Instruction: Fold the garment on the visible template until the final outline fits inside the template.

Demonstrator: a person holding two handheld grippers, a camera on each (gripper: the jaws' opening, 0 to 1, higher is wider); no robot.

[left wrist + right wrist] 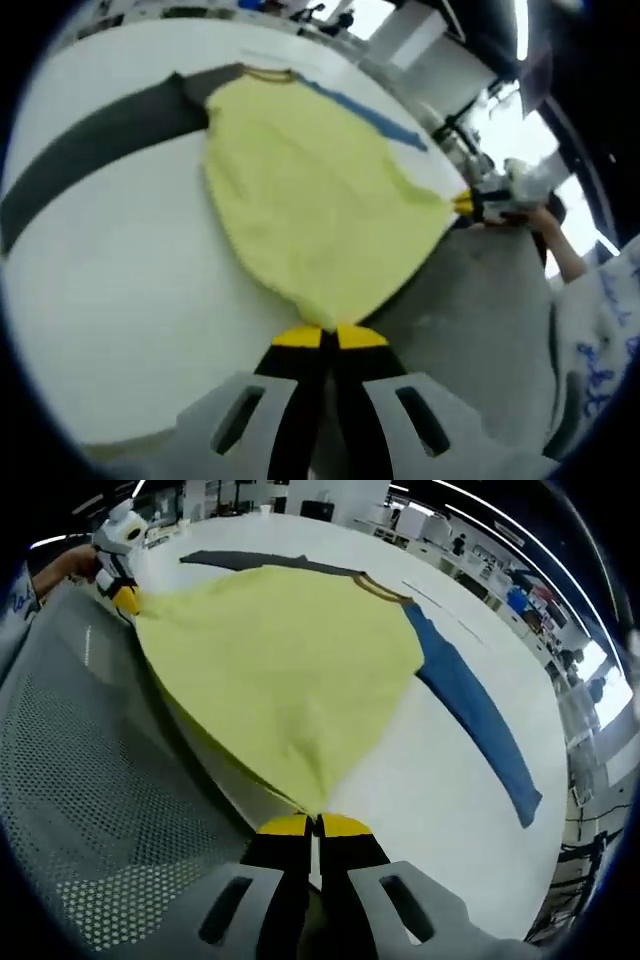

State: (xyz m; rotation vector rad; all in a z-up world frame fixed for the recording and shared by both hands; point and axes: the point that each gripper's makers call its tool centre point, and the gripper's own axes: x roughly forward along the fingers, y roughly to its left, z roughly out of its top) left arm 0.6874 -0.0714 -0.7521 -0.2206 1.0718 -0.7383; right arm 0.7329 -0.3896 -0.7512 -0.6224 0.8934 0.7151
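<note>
Right at its tips, the left gripper (322, 338) is clamped on the yellow garment's (310, 190) hem corner; the right gripper (314, 826) pinches the other corner, probably to lift and fold the hem toward the collar. Ahead of both claws the garment spreads over the white table (440, 770), dark sleeve (100, 140) and blue sleeve (480, 720) outstretched. No containers appear; the blurred template can't be identified.

Stood on a broad white tabletop (440, 780), with a grey perforated mesh surface (90, 810) along its near left edge. Beyond, far off, a bright workshop room: white pillar (415, 35), glaring windows (520, 130), long ceiling light strips (520, 540), cluttered benches (430, 525).
</note>
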